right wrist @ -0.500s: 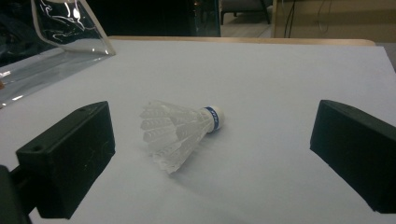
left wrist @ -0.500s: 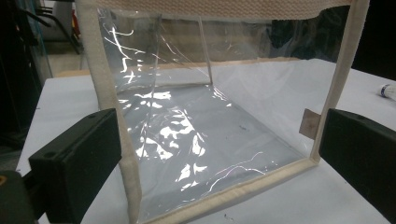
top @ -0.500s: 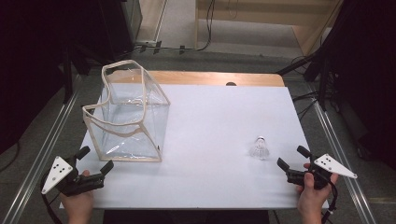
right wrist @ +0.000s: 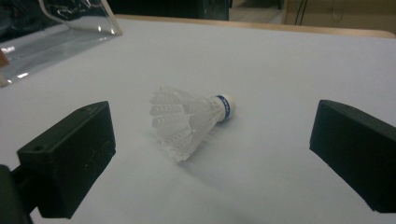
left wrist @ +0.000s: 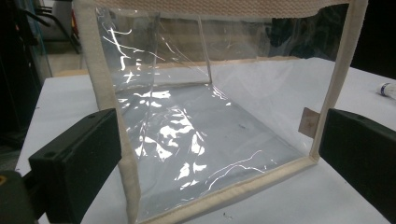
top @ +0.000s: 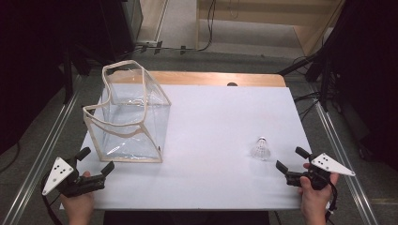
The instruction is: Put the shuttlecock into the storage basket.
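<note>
Two claws sit at the near edge of the white counter [top: 216,140], and between the earlier high view and this one almost nothing differs: each hand lies in the same spot, the clear bag [top: 129,115] stands in the same pose at the left, and the shuttlecock [top: 261,149] lies where it did at the right. The left claw [top: 96,164] hovers just short of the bag's near corner, its jaws apart and gripping nothing; in the left gripper view the bag's cream-edged open mouth [left wrist: 215,116] faces the camera, framed between the two black jaws. The right claw [top: 288,160] is likewise spread wide and empty, pointed at the shuttlecock, which in the right gripper view lies on its side [right wrist: 189,119] on the bare counter, feather skirt toward the camera and blue-banded cork away, between the jaws' lines but clear of both. Judging from this stillness, the work is at its very start: the likely aim is to pick up the shuttlecock and carry it into the bag, and neither reach has closed yet. The bag's mouth opening sideways toward the person should make the drop-in easy.
</note>
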### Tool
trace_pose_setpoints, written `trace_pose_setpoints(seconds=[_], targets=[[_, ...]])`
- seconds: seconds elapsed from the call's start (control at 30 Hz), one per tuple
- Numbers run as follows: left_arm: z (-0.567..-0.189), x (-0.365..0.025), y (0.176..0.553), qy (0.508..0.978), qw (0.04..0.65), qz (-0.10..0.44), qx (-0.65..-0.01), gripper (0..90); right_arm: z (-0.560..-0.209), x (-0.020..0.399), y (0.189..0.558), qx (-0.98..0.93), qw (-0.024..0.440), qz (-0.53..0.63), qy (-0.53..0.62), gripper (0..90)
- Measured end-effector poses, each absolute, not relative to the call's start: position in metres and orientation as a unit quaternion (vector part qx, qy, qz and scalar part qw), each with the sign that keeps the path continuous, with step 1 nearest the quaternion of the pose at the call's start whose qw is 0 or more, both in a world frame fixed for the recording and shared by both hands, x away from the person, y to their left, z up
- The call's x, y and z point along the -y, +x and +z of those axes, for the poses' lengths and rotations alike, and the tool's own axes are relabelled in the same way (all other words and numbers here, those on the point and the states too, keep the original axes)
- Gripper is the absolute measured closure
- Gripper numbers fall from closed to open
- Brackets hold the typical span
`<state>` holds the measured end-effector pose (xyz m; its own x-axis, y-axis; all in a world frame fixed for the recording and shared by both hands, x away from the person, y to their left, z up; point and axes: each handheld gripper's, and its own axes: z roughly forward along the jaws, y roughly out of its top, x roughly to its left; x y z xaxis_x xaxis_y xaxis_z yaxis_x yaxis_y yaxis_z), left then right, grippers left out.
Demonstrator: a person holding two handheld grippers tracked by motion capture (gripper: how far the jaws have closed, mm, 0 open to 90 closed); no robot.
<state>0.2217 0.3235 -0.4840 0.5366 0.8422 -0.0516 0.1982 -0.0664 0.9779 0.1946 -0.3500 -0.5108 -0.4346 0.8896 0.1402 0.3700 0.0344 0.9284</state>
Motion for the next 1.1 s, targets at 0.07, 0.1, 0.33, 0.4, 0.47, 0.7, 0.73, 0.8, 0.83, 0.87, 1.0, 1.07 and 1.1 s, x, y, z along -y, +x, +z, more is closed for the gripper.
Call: trace_pose_setpoints(seconds=[0.07, 0.1, 0.33, 0.4, 0.47, 0.7, 0.73, 0.8, 0.83, 0.87, 1.0, 1.07, 1.1], targets=[[-0.484, -0.323, 0.222, 0.672, 0.562, 0.287, -0.388, 0.0, -0.510, 0.348, 0.196, -0.675, 0.261, 0.503, 0.473, 14.4], [-0.484, -0.323, 0.222, 0.672, 0.563, 0.287, -0.388, 0.0, -0.508, 0.347, 0.198, -0.678, 0.258, 0.498, 0.476, 20.8], [-0.484, -0.323, 0.221, 0.672, 0.562, 0.287, -0.387, 0.0, -0.499, 0.342, 0.204, -0.707, 0.248, 0.469, 0.468, 67.2], [-0.484, -0.322, 0.221, 0.672, 0.561, 0.288, -0.388, 0.0, -0.498, 0.342, 0.207, -0.721, 0.236, 0.461, 0.460, 81.2], [-0.484, -0.322, 0.221, 0.672, 0.561, 0.288, -0.387, 0.0, -0.497, 0.341, 0.211, -0.732, 0.227, 0.456, 0.453, 87.2], [-0.484, -0.322, 0.221, 0.673, 0.560, 0.289, -0.388, 0.0, -0.503, 0.329, 0.229, -0.756, 0.212, 0.402, 0.470, 87.3], [-0.484, -0.322, 0.221, 0.673, 0.559, 0.289, -0.388, 0.0, -0.504, 0.329, 0.231, -0.755, 0.211, 0.399, 0.475, 87.4], [-0.484, -0.322, 0.221, 0.673, 0.560, 0.289, -0.387, 0.0, -0.507, 0.329, 0.236, -0.753, 0.207, 0.393, 0.485, 87.4], [-0.484, -0.322, 0.221, 0.673, 0.560, 0.289, -0.387, 0.0, -0.509, 0.329, 0.238, -0.754, 0.204, 0.384, 0.492, 87.4], [-0.484, -0.322, 0.221, 0.673, 0.560, 0.289, -0.387, 0.0, -0.511, 0.329, 0.240, -0.757, 0.201, 0.379, 0.493, 87.4], [-0.484, -0.322, 0.221, 0.674, 0.559, 0.290, -0.387, 0.0, -0.514, 0.323, 0.243, -0.764, 0.187, 0.381, 0.486, 87.4], [-0.484, -0.322, 0.221, 0.673, 0.559, 0.290, -0.387, 0.0, -0.514, 0.319, 0.245, -0.769, 0.186, 0.381, 0.479, 87.4], [-0.484, -0.322, 0.221, 0.674, 0.559, 0.290, -0.386, 0.0, -0.513, 0.317, 0.246, -0.770, 0.184, 0.383, 0.476, 87.4]])
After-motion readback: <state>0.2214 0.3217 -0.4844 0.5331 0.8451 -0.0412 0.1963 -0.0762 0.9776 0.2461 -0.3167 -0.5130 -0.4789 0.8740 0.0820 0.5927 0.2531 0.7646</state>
